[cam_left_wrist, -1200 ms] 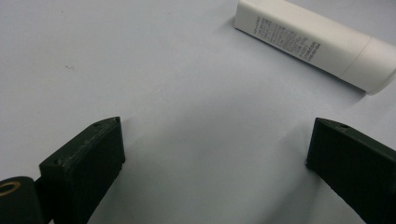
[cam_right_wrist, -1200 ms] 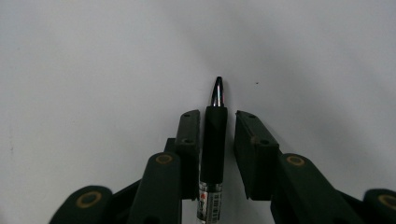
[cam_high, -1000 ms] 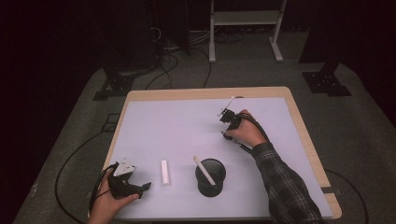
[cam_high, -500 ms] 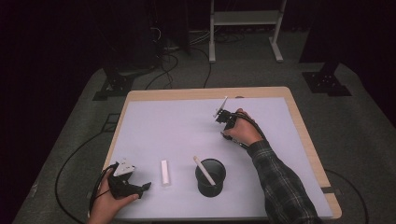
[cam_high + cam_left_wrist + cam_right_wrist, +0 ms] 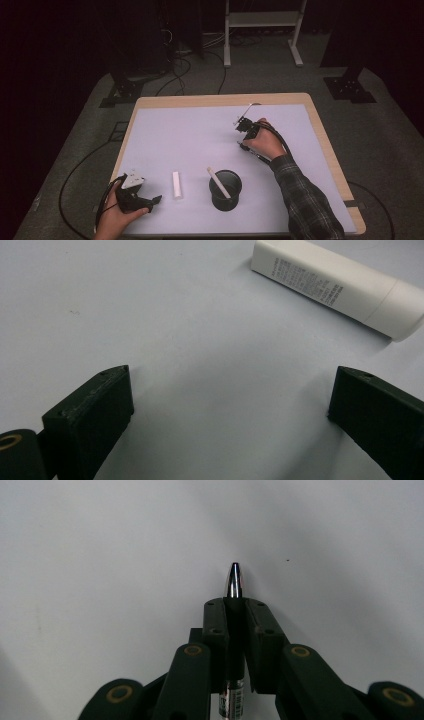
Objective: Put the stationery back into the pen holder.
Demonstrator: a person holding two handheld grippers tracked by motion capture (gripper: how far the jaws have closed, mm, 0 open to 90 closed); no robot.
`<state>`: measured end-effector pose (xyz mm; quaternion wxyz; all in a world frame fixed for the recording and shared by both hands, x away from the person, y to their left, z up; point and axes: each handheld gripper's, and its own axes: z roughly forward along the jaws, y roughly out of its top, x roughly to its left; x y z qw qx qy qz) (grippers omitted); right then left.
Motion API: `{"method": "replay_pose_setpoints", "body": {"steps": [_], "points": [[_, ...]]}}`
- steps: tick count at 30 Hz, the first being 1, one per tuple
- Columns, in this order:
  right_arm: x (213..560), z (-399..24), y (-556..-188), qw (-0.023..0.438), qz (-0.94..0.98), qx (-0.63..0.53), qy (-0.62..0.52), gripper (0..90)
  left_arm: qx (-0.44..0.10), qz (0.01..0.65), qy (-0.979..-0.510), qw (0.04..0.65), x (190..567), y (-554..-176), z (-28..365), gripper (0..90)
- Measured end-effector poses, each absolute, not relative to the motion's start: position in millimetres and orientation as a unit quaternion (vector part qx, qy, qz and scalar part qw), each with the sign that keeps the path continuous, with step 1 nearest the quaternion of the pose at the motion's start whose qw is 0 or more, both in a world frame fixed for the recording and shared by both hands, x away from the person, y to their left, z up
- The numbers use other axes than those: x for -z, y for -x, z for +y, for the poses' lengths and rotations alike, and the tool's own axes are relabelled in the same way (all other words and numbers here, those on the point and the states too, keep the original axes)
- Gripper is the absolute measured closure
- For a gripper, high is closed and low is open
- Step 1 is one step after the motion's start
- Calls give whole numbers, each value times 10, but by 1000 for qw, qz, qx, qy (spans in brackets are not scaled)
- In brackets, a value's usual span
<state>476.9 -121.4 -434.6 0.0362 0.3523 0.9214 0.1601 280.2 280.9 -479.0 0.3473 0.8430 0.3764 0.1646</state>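
Nearest you, your left gripper [image 5: 150,200] rested at the table's [image 5: 190,125] front edge, jaws spread and empty, the white tube [image 5: 175,185] lying just beyond them. Past that stood the black cup [image 5: 225,190], a white stick [image 5: 218,182] leaning inside. Farther out, your right gripper [image 5: 242,121] was clenched on a pen [image 5: 234,582]. The pick-up looked done; next you probably had to carry it back to the cup and lower it in upright. Your right gripper view showed the pen's chrome tip poking past the pads; your left gripper view showed fine print on the tube.
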Motion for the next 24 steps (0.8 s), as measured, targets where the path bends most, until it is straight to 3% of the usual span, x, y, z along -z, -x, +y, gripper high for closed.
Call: {"method": "replay_pose_setpoints", "body": {"steps": [24], "points": [[4007,-1503,-4337,61,898,-272,-340,798,-165,376,-843,348,4791,-2801,2809,31]]}}
